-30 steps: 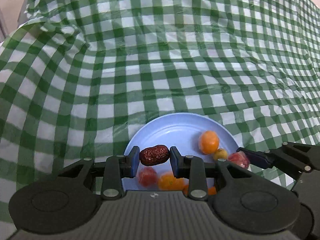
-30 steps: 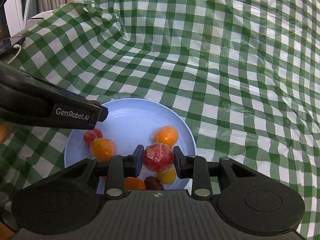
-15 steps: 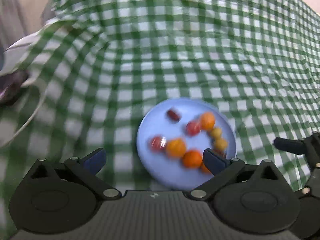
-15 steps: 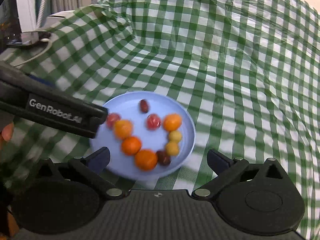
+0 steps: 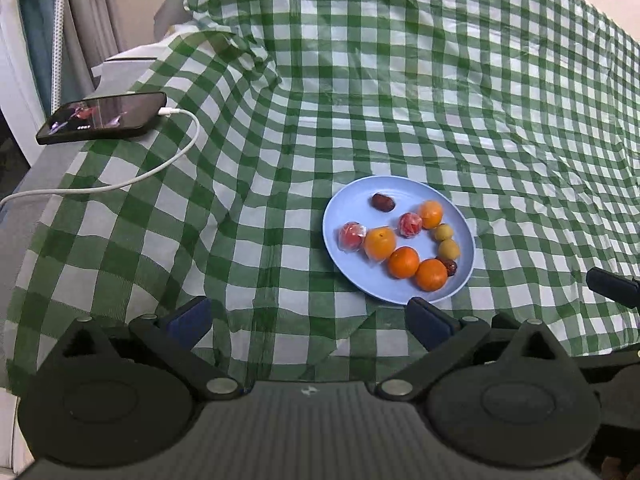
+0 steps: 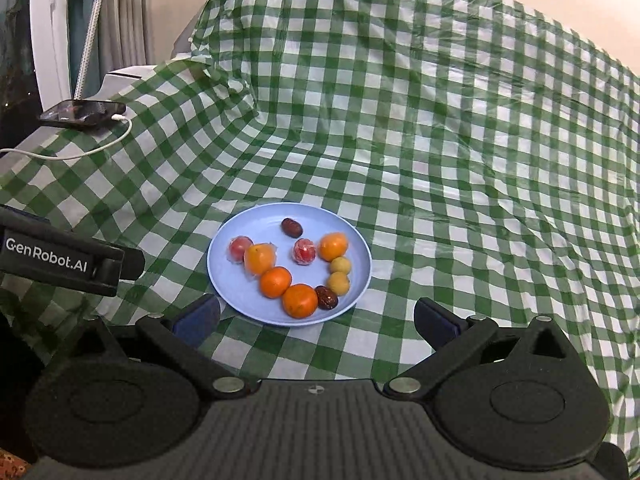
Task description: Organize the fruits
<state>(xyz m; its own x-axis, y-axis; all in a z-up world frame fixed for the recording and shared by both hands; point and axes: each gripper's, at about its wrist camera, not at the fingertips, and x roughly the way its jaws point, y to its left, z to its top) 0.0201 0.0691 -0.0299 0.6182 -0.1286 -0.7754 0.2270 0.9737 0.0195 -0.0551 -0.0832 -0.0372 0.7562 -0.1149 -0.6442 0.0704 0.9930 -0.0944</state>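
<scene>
Blue plastic plate (image 6: 356, 276) lies on the green and white checked cloth (image 6: 440, 140) and carries all the fruits: four oranges (image 6: 275, 282), two red fruits in clear wrap (image 6: 304, 251), two small yellow fruits (image 6: 338, 283) and two dark red dates (image 6: 291, 227). Both the left gripper (image 5: 307, 317) and the right gripper (image 6: 316, 318) have their jaws spread wide and hold nothing, each one apart from the plate on its near side. At the far left a black phone (image 5: 102, 118) with a white cable (image 5: 120, 184) rests on the edge of the cloth.
</scene>
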